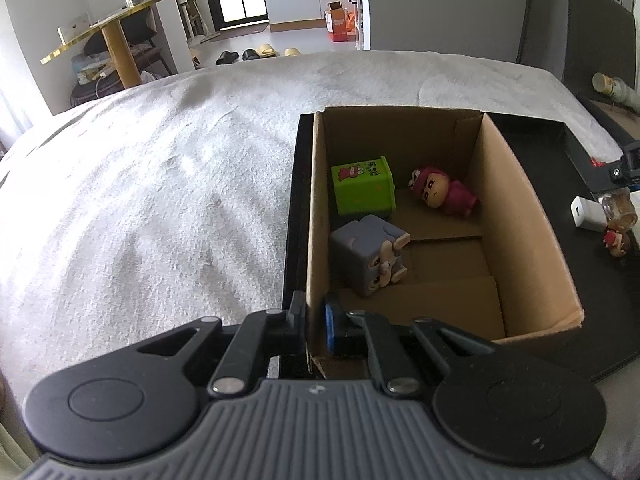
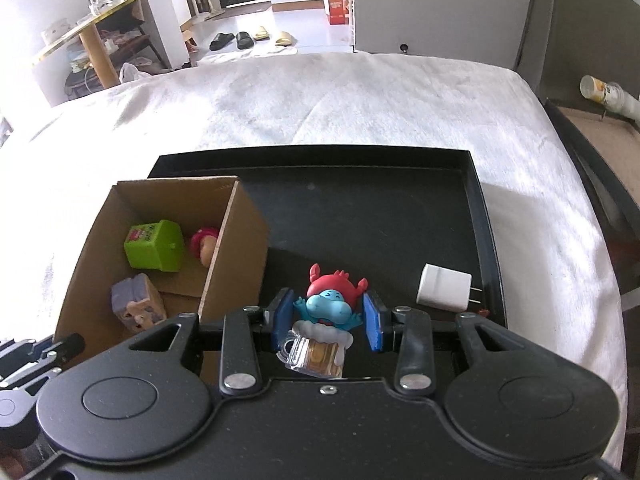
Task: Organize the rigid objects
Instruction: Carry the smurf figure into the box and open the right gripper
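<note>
Counting three toys (image 1: 370,216) inside cardboard box (image 1: 520,216).

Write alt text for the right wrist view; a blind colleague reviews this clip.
The right gripper is shut on a blue hippo figure in a beer mug above a black tray. To its left an open cardboard box holds a green cube, a grey cube toy and a pink figure; a white charger lies on the right.

In the right wrist view, the cardboard box (image 2: 236,240) wall hides most of the pink figurine (image 2: 204,245). The blue figurine's (image 2: 326,312) mug base is hidden behind the tool body. Print on the green cube (image 1: 362,186) is illegible.
</note>
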`<state>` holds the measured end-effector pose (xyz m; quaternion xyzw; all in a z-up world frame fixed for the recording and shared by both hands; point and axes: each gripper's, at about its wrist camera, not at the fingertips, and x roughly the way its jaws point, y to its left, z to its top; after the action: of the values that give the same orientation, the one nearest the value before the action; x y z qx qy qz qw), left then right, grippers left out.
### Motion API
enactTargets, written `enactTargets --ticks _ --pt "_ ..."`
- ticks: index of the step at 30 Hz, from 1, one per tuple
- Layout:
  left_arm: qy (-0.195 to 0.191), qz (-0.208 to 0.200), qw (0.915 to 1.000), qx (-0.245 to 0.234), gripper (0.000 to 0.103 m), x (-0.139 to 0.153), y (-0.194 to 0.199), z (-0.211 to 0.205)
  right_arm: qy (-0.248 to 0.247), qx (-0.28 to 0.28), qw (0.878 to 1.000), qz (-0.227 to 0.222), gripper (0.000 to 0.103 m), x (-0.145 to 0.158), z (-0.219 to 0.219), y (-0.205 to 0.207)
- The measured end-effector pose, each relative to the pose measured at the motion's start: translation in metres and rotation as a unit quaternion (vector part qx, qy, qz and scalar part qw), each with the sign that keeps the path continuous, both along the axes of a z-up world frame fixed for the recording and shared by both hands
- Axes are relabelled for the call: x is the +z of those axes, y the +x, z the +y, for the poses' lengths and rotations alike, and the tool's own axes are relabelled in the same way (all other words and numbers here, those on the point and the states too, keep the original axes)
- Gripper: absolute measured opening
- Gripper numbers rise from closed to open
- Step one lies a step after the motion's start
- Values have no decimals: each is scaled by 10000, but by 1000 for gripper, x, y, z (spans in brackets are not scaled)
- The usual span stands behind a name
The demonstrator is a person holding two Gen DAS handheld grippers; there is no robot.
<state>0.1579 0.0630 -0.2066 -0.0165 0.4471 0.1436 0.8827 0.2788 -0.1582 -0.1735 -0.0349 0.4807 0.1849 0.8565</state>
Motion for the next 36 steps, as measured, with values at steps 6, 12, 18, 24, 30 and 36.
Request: enactTargets --ticks 6,12,18,24,30,36 --pt "-125 -40 9999 -26 8 -1 -2 4 18 98 9999 -101 37 10 15 -6" --pt "-136 -51 9999 -75 8 -1 -2 4 65 252 9995 -165 37 18 34 -12" --pt "-219 -72 9997 -87 8 -2 -3 7 82 509 9985 -168 37 24 54 -20" --pt "-351 -114 9993 -69 8 -3 -4 12 37 786 9968 -115 37 24 75 -26" --pt "-359 -116 9993 -82 8 -4 -4 12 146 842 9963 -24 37 28 91 -23" --pt "-439 -126 9989 -77 8 -4 -5 15 319 793 9963 -30 55 39 97 -17"
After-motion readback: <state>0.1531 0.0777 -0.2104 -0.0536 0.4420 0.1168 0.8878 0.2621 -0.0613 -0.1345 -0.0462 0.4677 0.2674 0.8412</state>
